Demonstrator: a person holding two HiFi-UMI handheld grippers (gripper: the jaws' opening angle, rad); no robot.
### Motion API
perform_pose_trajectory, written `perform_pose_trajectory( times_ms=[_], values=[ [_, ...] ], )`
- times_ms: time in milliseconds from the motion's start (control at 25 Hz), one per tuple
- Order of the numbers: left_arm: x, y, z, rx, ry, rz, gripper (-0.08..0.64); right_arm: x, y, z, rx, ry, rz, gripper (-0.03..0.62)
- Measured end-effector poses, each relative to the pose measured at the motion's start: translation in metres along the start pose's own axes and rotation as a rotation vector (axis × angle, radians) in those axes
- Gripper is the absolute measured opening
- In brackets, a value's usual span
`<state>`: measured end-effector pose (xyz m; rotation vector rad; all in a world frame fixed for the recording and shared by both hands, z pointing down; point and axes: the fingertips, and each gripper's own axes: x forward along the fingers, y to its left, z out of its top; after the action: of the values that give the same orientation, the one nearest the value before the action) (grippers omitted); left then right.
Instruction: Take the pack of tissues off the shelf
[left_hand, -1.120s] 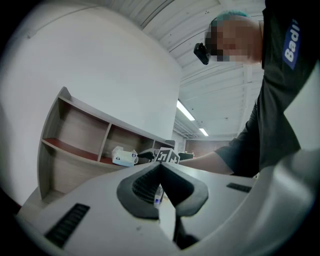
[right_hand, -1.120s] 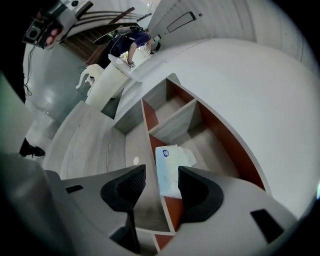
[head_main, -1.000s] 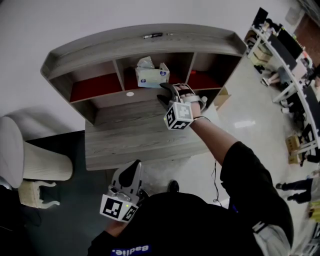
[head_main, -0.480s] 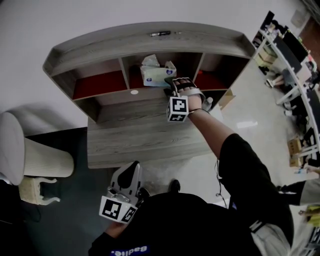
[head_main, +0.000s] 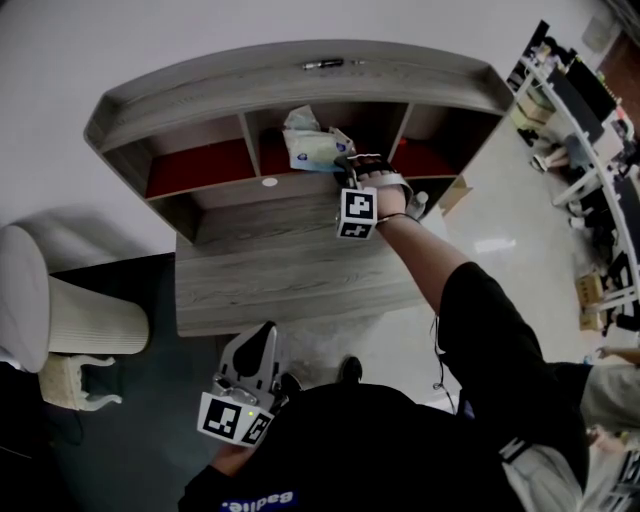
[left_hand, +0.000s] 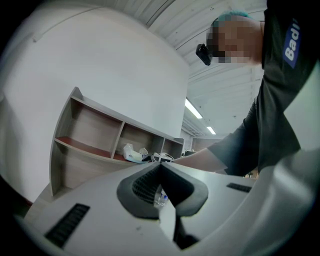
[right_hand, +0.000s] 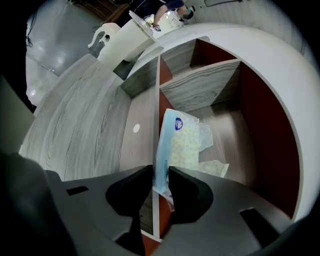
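Observation:
The pack of tissues (head_main: 308, 150), pale blue with a tissue sticking up, lies in the middle compartment of the curved wooden shelf (head_main: 200, 92). My right gripper (head_main: 343, 166) reaches into that compartment. In the right gripper view its jaws are closing, and the pads press on the pack's (right_hand: 177, 145) near end at the right gripper (right_hand: 160, 181). My left gripper (head_main: 264, 334) hangs low near the person's body, away from the desk. Its jaws meet at the tips of the left gripper (left_hand: 161, 167) with nothing between them. The pack (left_hand: 133, 154) shows small in that view.
The shelf stands on a grey wooden desk (head_main: 270, 275). A pen (head_main: 322, 64) lies on the shelf top and a small white disc (head_main: 268, 183) on the shelf's front ledge. A white ribbed chair (head_main: 70, 320) stands left of the desk. Office desks fill the far right.
My right gripper has moved forward into the middle compartment and closed around the pack's near end. The pack has tilted slightly. The left gripper has stayed still.

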<state>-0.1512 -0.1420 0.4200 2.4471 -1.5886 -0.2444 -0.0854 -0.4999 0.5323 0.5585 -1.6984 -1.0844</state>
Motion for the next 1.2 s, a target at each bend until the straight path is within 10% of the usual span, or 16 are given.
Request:
perform_pose_trajectory(
  times_ms=[1200],
  values=[
    [0.011, -0.04, -0.002, 0.003, 0.002, -0.149, 0.002, -0.154, 0.014, 0.009, 0.279, -0.195, -0.091, 0.055]
  ],
)
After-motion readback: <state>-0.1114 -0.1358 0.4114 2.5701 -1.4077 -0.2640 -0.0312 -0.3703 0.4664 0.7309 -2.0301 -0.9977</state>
